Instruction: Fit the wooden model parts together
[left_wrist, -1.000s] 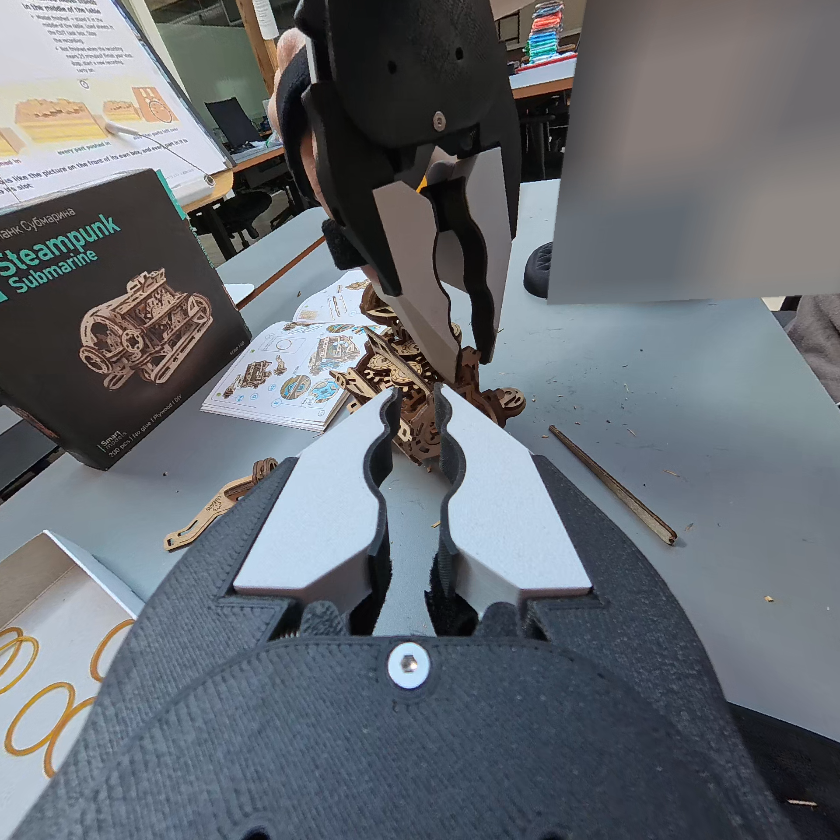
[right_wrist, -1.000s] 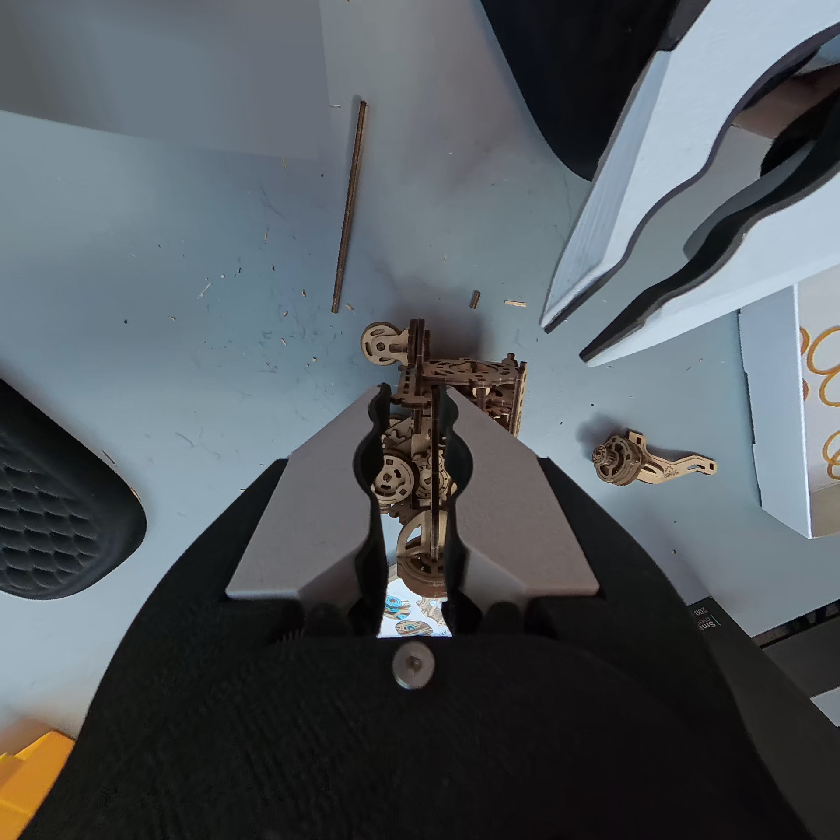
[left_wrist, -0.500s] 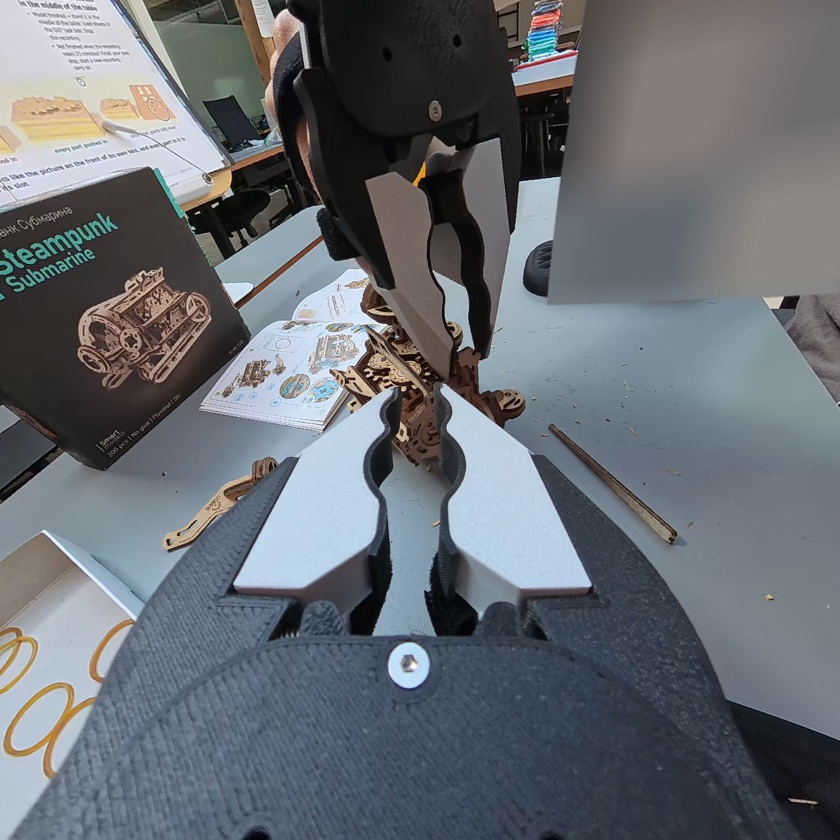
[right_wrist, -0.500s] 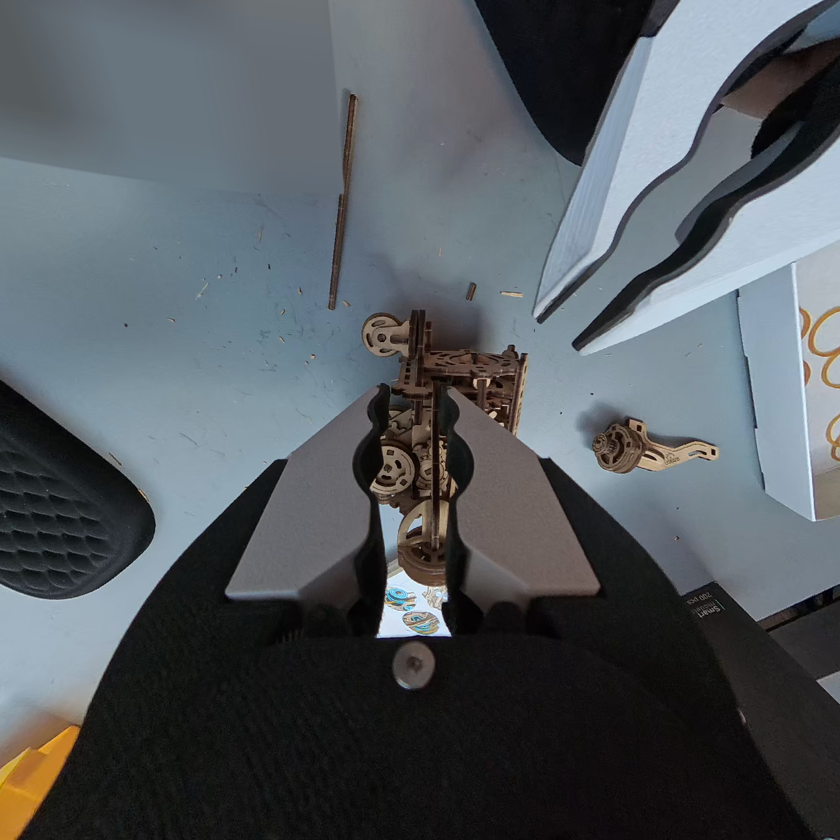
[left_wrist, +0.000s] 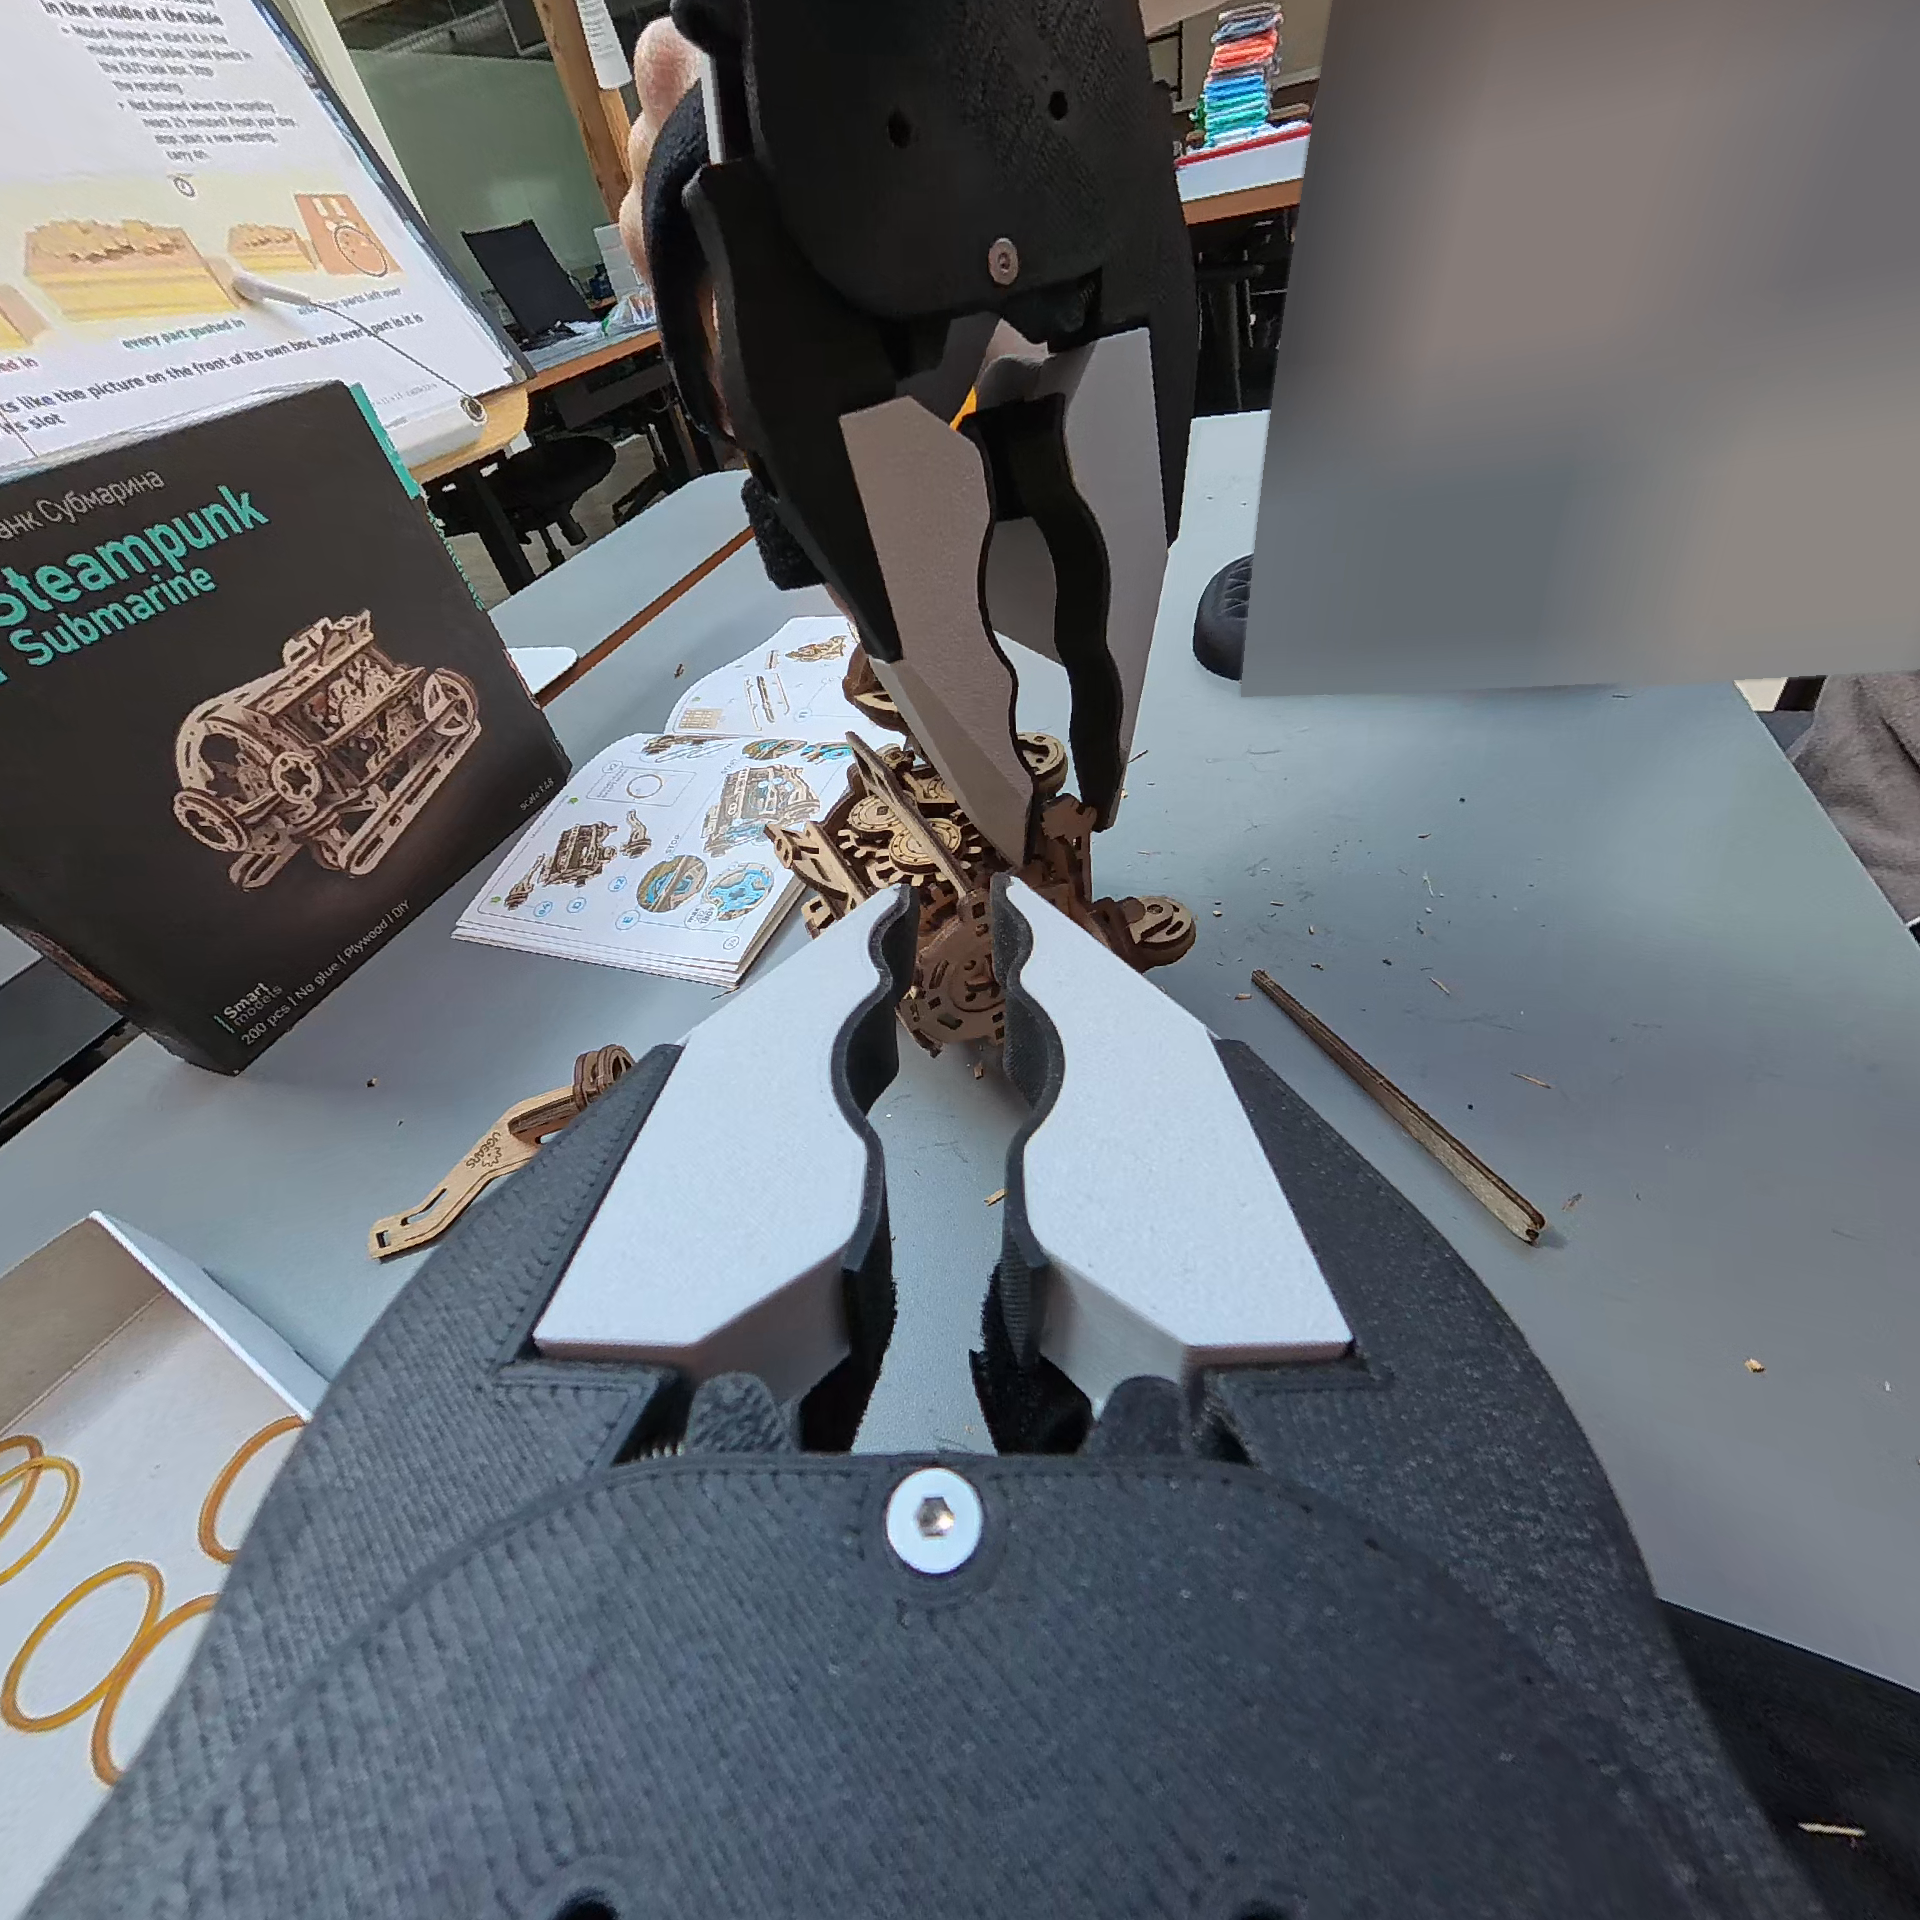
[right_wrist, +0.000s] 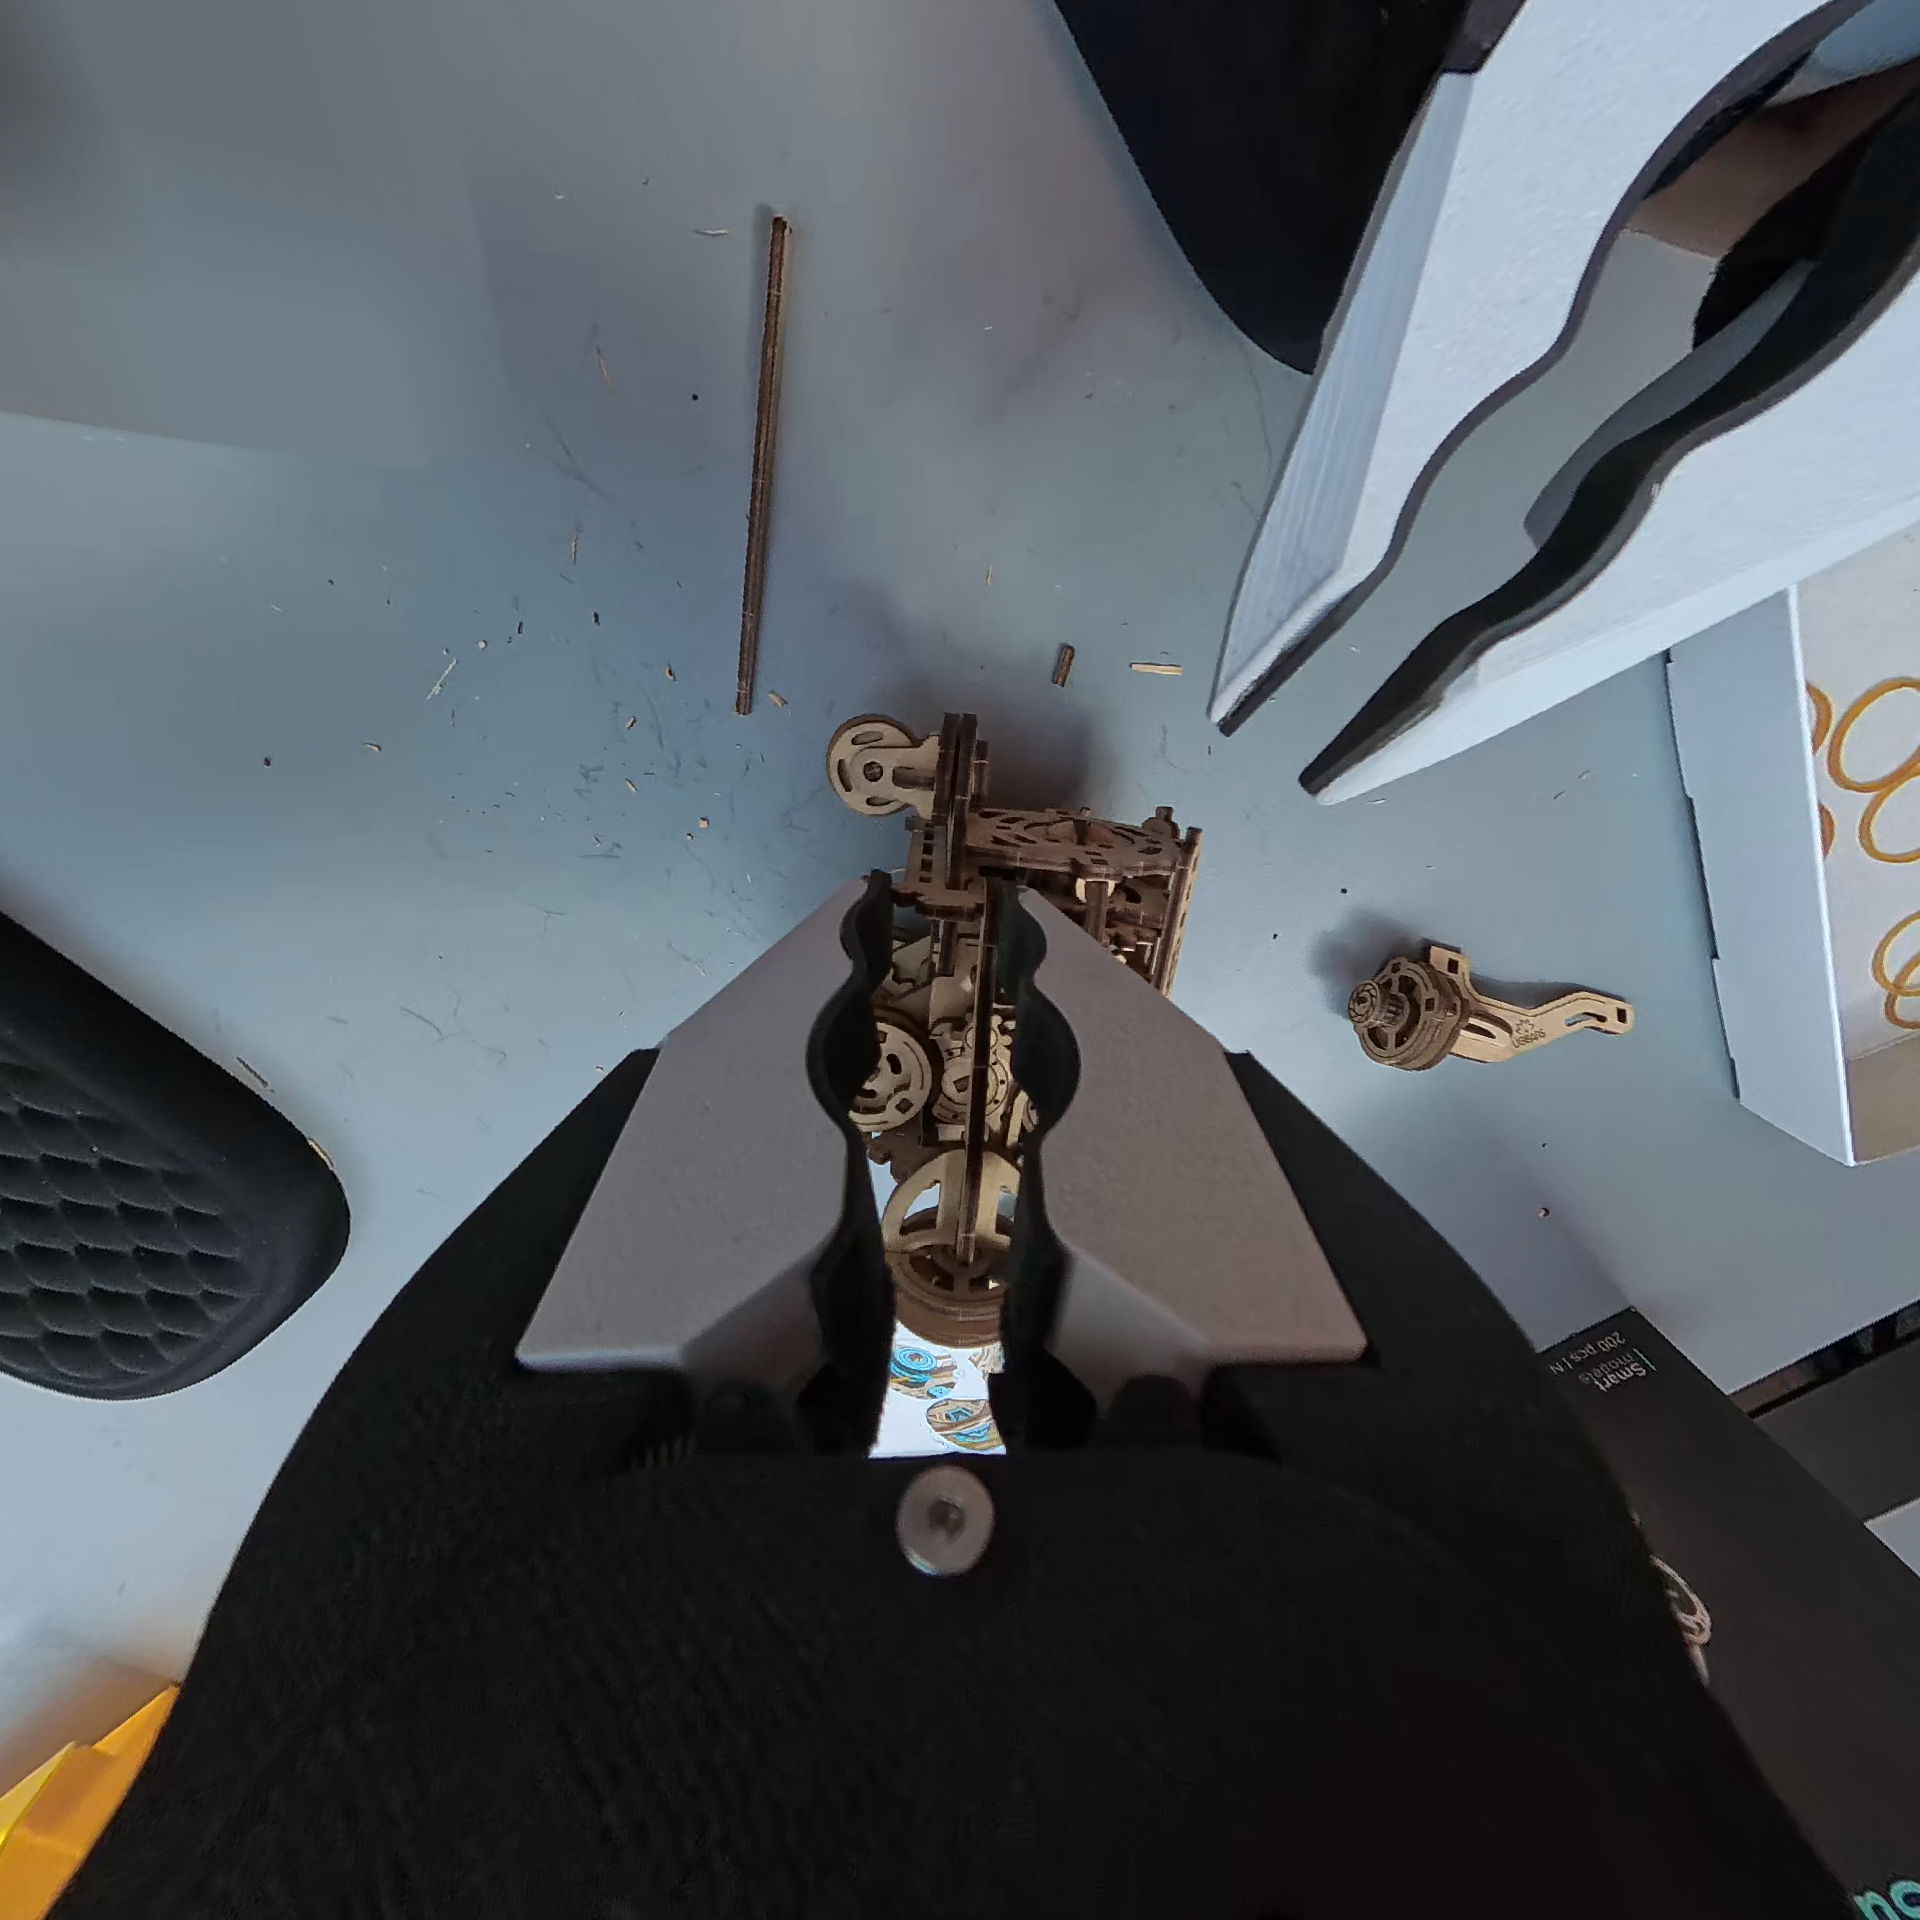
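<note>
The wooden model (left_wrist: 940, 862), a half-built cluster of gears and plates, stood on the grey counter (left_wrist: 1455, 935) near its middle. The right hand-held gripper (right_wrist: 940, 914) came down on it from above, its fingers (left_wrist: 966, 727) closed narrowly on an upright plate at the top of the model. The left hand-held gripper (left_wrist: 948, 914) faced the model low from the front with a narrow gap between its fingers; a round geared part showed between the tips, but whether the pads pressed on it I could not tell.

Around the model the counter was crowded. An open instruction booklet (left_wrist: 644, 873) lay just behind and to the left of it, touching or nearly touching its base. A black product box (left_wrist: 239, 727) stood upright farther left. A loose wooden lever piece (right_wrist: 1475, 1013) with a round hub lay apart from the model, beside a white tray (right_wrist: 1756, 883) that held orange rubber bands (left_wrist: 62, 1621). A thin wooden stick (left_wrist: 1392, 1107) lay by itself on the other side, and small wood splinters were scattered over the surface. A black mesh pad (right_wrist: 135, 1184) rested farther out.
</note>
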